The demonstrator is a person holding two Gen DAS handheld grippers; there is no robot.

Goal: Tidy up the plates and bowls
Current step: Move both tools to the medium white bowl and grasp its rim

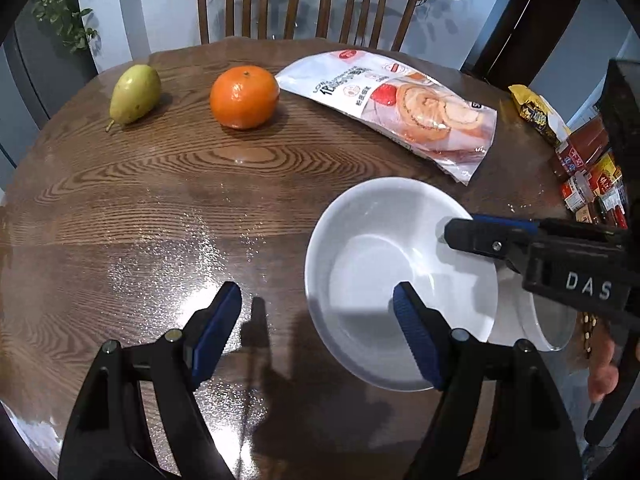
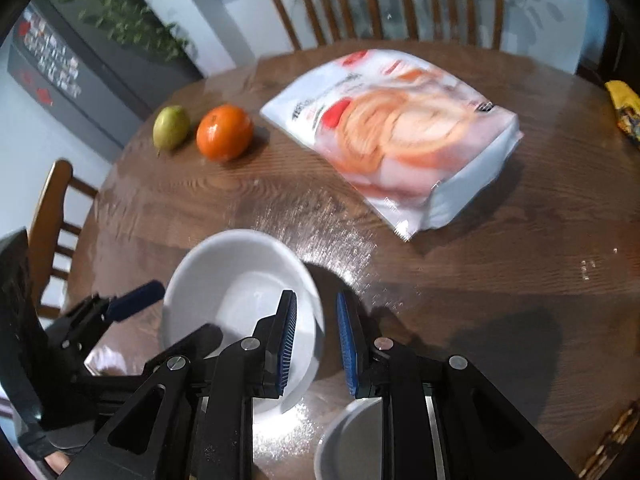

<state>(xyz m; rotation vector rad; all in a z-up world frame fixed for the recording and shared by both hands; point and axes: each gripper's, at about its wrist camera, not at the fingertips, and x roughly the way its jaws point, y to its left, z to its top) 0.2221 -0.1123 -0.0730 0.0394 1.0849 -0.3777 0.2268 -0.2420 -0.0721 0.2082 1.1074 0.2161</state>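
Round wooden table (image 1: 160, 208) under both tools.

Snack bag (image 2: 396, 136): flat on the table, well ahead of the right hand-held gripper (image 2: 316, 300).

White bowl (image 2: 236, 276): at the right hand-held gripper's tips. One pad is inside the bowl and one outside, and they appear to pinch the rim on the bowl's right side.

Left hand-held gripper (image 1: 316, 292): spread wide with nothing between the pads. Its right finger overlaps the bowl's near edge; contact cannot be told.

Second white dish (image 2: 348, 440): directly beneath the right hand-held gripper, partly hidden.

Orange (image 1: 244, 96): far ahead of the left hand-held gripper.

Pear (image 1: 134, 94): left of the orange, apart from it.
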